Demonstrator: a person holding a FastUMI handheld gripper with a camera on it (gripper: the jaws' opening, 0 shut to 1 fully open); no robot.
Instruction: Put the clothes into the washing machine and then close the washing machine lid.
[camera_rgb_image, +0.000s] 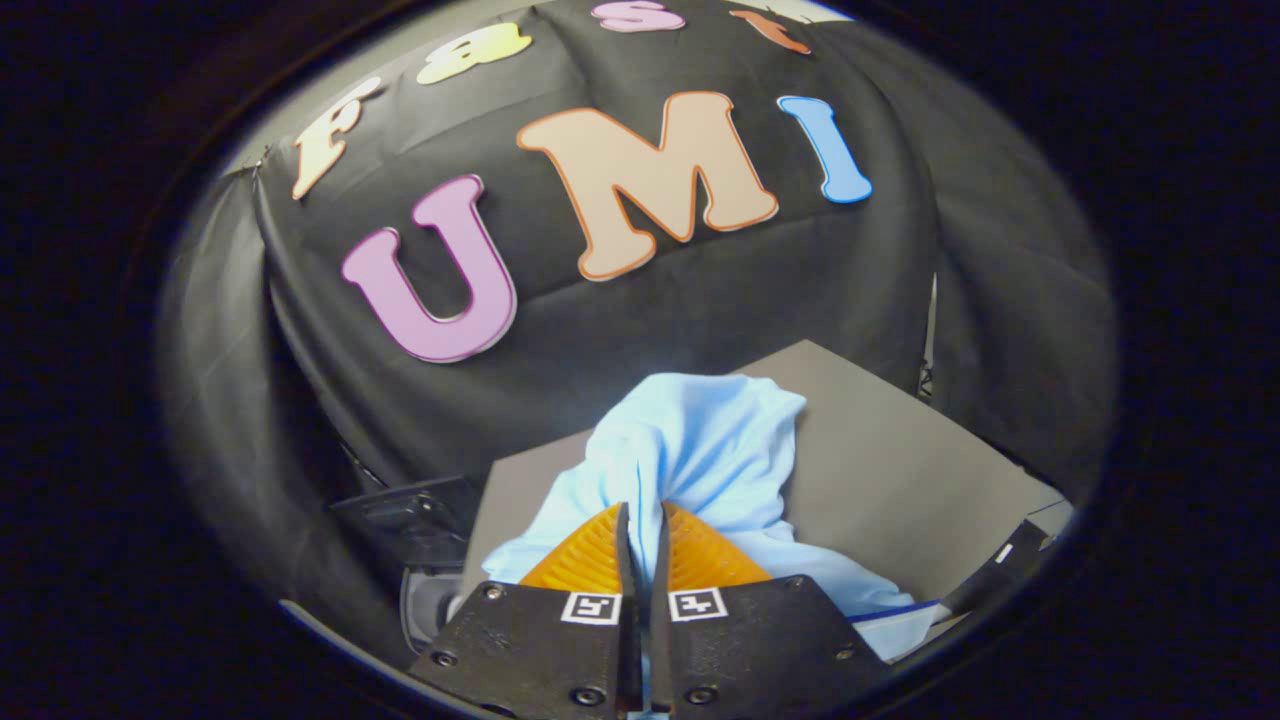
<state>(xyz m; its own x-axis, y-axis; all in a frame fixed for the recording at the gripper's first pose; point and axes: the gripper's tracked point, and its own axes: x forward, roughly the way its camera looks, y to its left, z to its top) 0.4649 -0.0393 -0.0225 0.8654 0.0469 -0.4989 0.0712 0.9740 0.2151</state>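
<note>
A light blue garment (700, 440) hangs bunched up from my gripper (642, 512). Both fingers press on a fold of the cloth, and the fabric bulges up ahead of the tips and drapes down on either side of them. Beneath and beyond the garment lies a grey flat surface (900, 460), tilted in this view. Below the fingers on the left, a grey rounded part (430, 600) of an appliance peeks out, mostly hidden.
A dark plastic piece (410, 515) sits to the left of the grey surface. A black bar-shaped object (1000, 575) lies at the surface's right corner. The black cloth wall (700, 300) stands close behind.
</note>
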